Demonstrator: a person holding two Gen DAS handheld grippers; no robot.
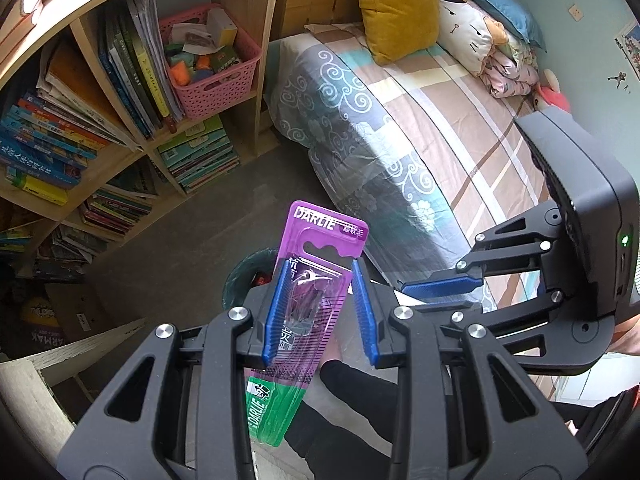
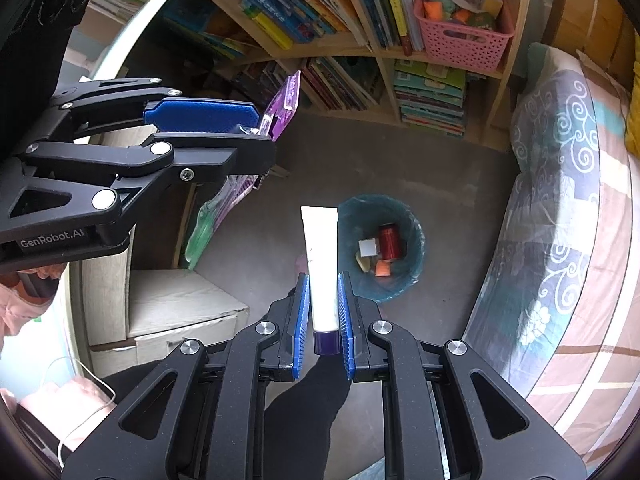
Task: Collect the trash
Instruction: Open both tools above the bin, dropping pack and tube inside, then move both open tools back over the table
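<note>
My left gripper point(image 1: 319, 270) is shut on a purple and green Darlie toothbrush package point(image 1: 316, 264) and holds it in the air; the package also shows in the right wrist view point(image 2: 280, 108). My right gripper point(image 2: 323, 280) is shut on a white tube with a purple cap point(image 2: 321, 264), cap toward me. A round bin with a teal liner point(image 2: 416, 236) stands on the floor below and just right of the tube. It holds a red can and small scraps. In the left wrist view the bin point(image 1: 236, 280) is mostly hidden behind the left gripper.
A wooden bookshelf point(image 2: 380, 56) full of books, with a pink basket point(image 2: 464, 36), lines the far side. A bed with a patterned sheet point(image 1: 400, 120) and pillows is on the right. A cardboard box point(image 2: 168, 316) sits on the floor at left.
</note>
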